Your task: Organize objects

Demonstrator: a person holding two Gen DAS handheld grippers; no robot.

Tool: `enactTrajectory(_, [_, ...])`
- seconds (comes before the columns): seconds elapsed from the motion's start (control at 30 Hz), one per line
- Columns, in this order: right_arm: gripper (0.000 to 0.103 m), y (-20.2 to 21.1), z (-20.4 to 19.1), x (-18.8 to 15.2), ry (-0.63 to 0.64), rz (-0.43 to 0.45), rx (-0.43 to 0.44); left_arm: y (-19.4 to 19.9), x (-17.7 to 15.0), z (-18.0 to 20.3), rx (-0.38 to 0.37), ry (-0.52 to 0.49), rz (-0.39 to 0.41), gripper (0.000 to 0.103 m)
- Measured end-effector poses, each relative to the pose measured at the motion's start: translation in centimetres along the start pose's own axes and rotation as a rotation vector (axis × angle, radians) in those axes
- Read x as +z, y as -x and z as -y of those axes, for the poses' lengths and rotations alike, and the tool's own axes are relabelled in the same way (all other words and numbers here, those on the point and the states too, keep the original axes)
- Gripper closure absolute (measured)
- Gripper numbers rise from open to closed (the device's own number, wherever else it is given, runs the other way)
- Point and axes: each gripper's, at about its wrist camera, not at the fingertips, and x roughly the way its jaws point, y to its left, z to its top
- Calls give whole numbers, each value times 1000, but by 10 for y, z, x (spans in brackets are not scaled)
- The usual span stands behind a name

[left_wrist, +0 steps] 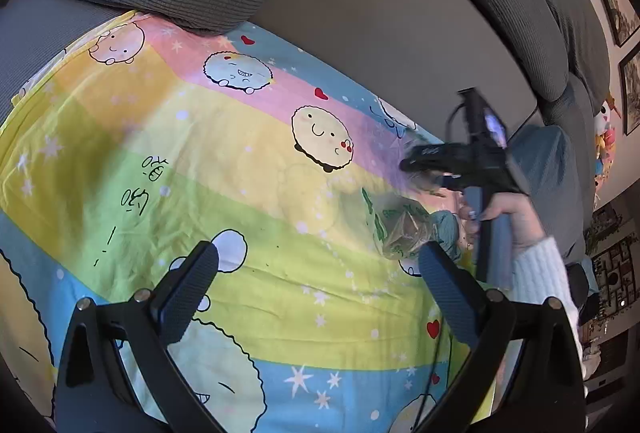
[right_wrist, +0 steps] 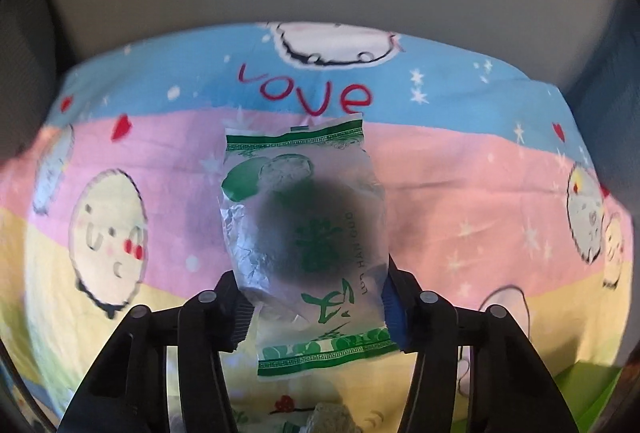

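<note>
Right wrist view, right hand-held gripper [right_wrist: 316,307] grasping packet [right_wrist: 304,217] – "HAN GUO", sheet [right_wrist: 460,169] – "love", left hand-held gripper [left_wrist: 320,285] released

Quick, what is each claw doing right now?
Left gripper: open, holding nothing.
Right gripper: closed on the green-printed packet.

The word "love" is showing in red handwriting on the blue stripe of the cartoon-printed bedsheet [right_wrist: 460,169]. "LUO HAN GUO" is running in small letters, beside green characters too blurred to read, on a clear snack packet [right_wrist: 304,217].
</note>
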Motion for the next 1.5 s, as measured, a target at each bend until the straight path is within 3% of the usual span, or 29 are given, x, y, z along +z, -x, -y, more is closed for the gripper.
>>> enactTrajectory(0.07, [49,16,6,-4,-39,25,39,0,0,0,1,-2,0,3])
enactTrajectory(0.2, [49,74,12,-29,-53,158,152,0,-1,1,10,-6,1,3])
enactTrajectory(0.37, [49,125,5,-101,-73,258,343,1,-3,0,42,-9,8,3])
enactTrajectory(0.47, [49,125,-1,-152,-107,235,452,1,-4,-3,55,-1,10,3])
enactTrajectory(0.57, [49,110,-12,-186,-96,182,503,0,-6,-3,71,-2,5,3])
enactTrajectory(0.7, [48,83,-24,-196,-76,82,422,-5,-9,-1,78,-14,-9,3])
enactTrajectory(0.9, [39,68,-21,-192,-70,58,386,-16,-12,-1,68,-1,-55,3])
enactTrajectory(1.0, [31,71,-15,-193,-86,57,423,-19,-14,4,47,-7,-71,3])
enactTrajectory(1.13, [29,82,-4,-199,-128,103,450,-26,-20,11,19,-23,-114,3])
enactTrajectory(1.3, [30,103,26,-203,-214,207,469,-33,-29,28,-89,-62,-172,3])
enactTrajectory(1.37, [35,108,37,-204,-244,254,494,-37,-34,35,-107,-84,-193,3])
enactTrajectory(1.43, [47,111,42,-204,-259,274,513,-42,-39,42,-85,-116,-209,3])
enactTrajectory(1.5, [48,108,40,-202,-258,266,534,-49,-44,47,-67,-145,-235,3])
